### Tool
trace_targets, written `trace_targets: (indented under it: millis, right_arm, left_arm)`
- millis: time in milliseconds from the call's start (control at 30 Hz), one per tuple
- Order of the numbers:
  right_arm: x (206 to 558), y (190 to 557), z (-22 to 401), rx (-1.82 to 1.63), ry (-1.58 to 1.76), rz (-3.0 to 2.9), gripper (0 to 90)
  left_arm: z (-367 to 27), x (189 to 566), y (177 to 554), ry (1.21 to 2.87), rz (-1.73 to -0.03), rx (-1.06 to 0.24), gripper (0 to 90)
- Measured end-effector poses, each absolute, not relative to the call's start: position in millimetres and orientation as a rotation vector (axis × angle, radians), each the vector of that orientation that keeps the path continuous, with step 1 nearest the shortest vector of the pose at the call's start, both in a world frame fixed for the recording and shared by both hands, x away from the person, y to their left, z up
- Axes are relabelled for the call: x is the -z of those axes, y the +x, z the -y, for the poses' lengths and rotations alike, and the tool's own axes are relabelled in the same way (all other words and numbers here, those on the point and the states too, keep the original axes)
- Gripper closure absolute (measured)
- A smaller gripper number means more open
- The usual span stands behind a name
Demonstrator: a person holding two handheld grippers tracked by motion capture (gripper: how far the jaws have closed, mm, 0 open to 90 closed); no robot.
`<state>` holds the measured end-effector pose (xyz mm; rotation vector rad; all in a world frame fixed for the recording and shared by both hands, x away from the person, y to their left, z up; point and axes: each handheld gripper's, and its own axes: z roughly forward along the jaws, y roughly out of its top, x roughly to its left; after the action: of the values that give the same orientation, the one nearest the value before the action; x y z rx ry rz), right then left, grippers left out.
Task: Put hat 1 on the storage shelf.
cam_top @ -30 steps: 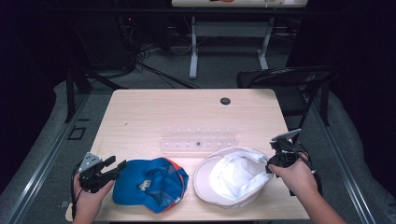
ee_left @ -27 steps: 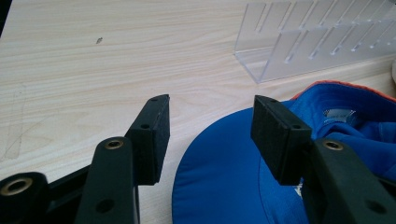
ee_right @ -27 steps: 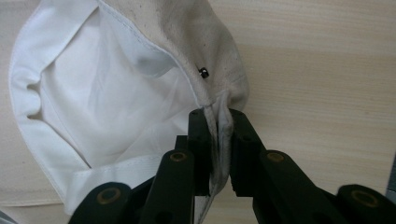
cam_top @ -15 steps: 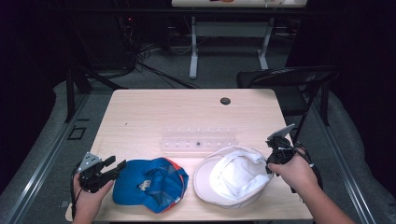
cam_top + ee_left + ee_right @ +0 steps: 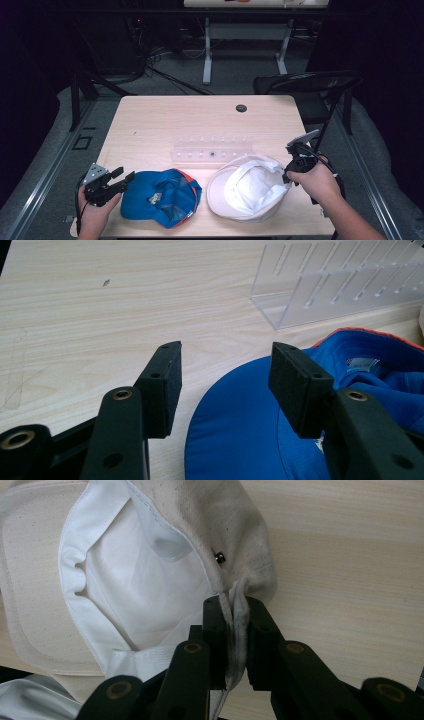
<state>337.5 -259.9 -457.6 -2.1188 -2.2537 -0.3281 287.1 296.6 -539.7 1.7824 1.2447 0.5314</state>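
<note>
Right claw (image 5: 232, 630) pinches the white cap's (image 5: 250, 187) rim!
Left claw (image 5: 225, 385) hangs spread beside the blue cap (image 5: 260, 440) on the tabletop (image 5: 165, 125). Lift gently, keeping that fabric clamped.

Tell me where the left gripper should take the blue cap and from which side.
Probably the brim's near edge. The blue cap lies upside down with its flat brim toward the left gripper, whose jaws stand open right at it. Come in level from the left and pinch the thin rim, as the right gripper pinches the white cap.
</note>
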Motion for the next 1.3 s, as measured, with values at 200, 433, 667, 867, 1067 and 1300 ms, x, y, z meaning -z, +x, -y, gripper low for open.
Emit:
trace_targets:
  millis: [200,433,667,867,1067,1300]
  right_arm:
    - [454.7,338.8,263.0,0.319,-2.114,2.204,81.8]
    - [449.7,338.6,264.5,0.343,-2.097,2.168,81.8]
    - [437.9,337.4,262.6,0.392,-2.068,2.121,81.8]
    - [431.2,336.3,260.2,0.439,-2.057,2.093,81.9]
    - [421.3,335.2,261.0,0.448,-2.003,2.073,81.9]
    - [412.8,334.7,260.7,0.483,-2.007,2.053,81.9]
  left_arm:
    - [-296.6,539.8,287.2,1.786,-1.244,-0.531,47.8]
    - [-296.5,539.7,286.9,1.786,-1.243,-0.531,47.9]
    - [-296.7,540.0,287.1,1.78,-1.242,-0.529,47.9]
    - [-296.6,540.6,287.2,1.771,-1.243,-0.536,47.9]
    - [-296.7,540.8,287.4,1.769,-1.248,-0.533,47.8]
    - [-296.2,541.4,287.4,1.771,-1.244,-0.532,47.8]
